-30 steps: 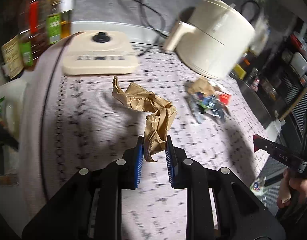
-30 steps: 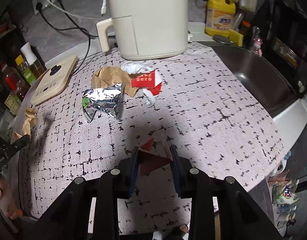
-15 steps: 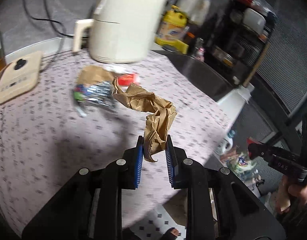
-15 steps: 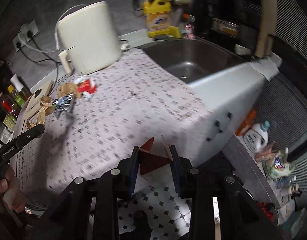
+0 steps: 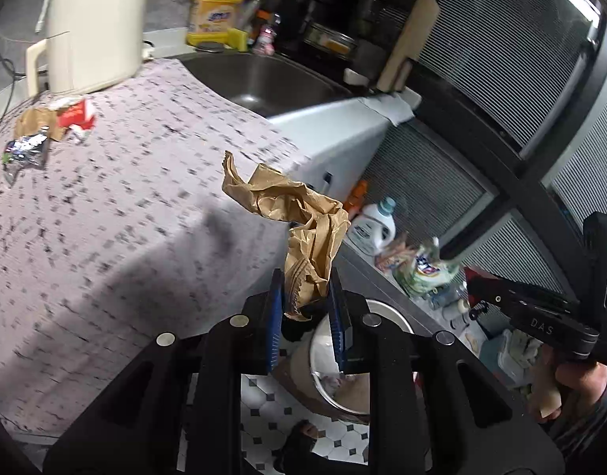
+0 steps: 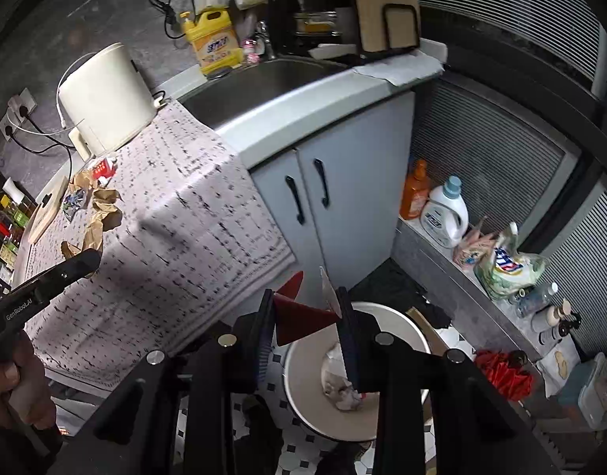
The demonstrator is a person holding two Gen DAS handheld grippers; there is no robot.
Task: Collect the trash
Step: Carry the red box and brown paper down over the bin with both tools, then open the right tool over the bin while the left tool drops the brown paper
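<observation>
**Both claws loaded, over the bin**

My left claw (image 5: 306, 308) was clenched on the crumpled brown paper (image 5: 299, 221), gripped at its lower end w/ the rest sticking up free. Light, soft, springy stuff; a pinch at a dense fold holds best. My right claw (image 6: 305, 318) was clamped on a red wrapper scrap (image 6: 299, 312), thin & limp. Only the right view showed the white bin (image 6: 303, 356) clearly below. Left view showed foil wrapper (image 5: 24, 150) & red packet (image 5: 76, 114) lying on the worktop (image 5: 125, 198).
</observation>
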